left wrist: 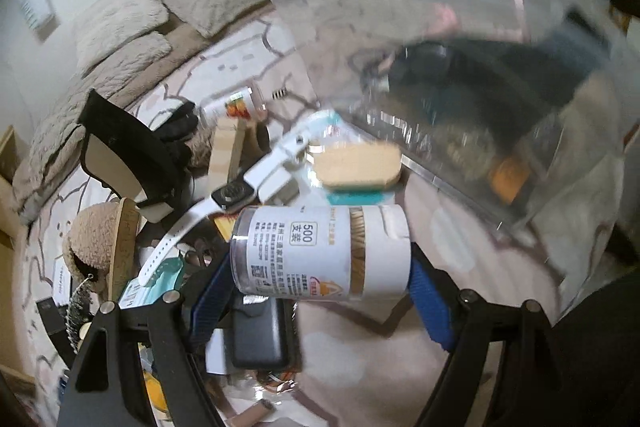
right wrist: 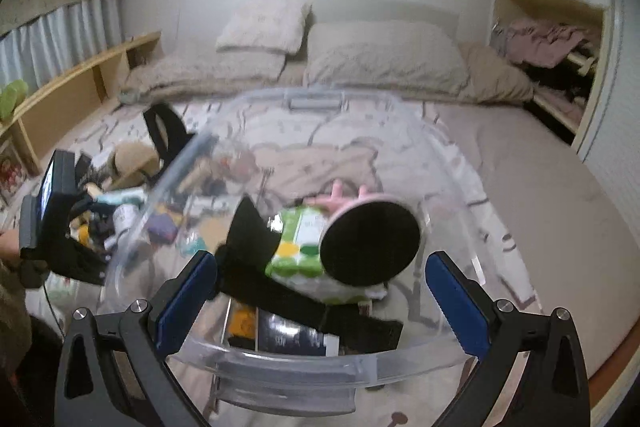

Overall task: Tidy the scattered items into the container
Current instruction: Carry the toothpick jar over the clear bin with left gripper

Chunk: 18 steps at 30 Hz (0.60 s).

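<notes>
Where legible, canister [left wrist: 320, 253] reads 500.

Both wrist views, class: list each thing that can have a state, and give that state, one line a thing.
Left hand-held gripper: shut on the cotton swab canister, lying sideways.
Right hand-held gripper: open, nothing held.
Clear container: lidless, partly filled.
Smartwatch: unfastened, on the bed.

Clear container [left wrist: 460, 75] smeared by motion blur, contents unreadable. Black strap [right wrist: 280, 291] hides packet beneath. Left gripper [right wrist: 52, 211] partly cut by frame edge.
</notes>
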Tool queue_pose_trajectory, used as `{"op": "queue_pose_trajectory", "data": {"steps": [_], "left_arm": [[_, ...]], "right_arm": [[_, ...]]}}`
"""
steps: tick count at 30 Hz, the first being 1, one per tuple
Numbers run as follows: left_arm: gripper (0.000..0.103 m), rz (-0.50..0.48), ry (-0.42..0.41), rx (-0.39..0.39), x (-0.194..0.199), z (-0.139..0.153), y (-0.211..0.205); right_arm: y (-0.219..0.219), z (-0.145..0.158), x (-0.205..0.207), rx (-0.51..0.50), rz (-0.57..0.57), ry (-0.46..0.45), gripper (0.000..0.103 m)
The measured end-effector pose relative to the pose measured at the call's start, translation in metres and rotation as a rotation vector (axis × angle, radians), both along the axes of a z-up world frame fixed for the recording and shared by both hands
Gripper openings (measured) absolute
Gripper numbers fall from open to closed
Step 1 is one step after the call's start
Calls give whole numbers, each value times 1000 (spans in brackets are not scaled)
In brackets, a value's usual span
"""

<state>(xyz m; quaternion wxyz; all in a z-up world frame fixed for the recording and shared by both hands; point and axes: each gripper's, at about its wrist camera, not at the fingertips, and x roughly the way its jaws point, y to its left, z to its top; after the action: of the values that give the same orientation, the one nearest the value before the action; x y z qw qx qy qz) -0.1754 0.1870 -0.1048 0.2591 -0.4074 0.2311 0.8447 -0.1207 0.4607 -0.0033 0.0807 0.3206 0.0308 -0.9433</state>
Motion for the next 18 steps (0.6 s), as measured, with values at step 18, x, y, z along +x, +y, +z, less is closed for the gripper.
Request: {"op": "queue_pose_trajectory", "data": {"steps": [18], "left_arm": [[81, -29, 38, 328, 39, 97, 30]], "right_arm": [[-13, 6, 72, 90, -83, 260, 103]]}}
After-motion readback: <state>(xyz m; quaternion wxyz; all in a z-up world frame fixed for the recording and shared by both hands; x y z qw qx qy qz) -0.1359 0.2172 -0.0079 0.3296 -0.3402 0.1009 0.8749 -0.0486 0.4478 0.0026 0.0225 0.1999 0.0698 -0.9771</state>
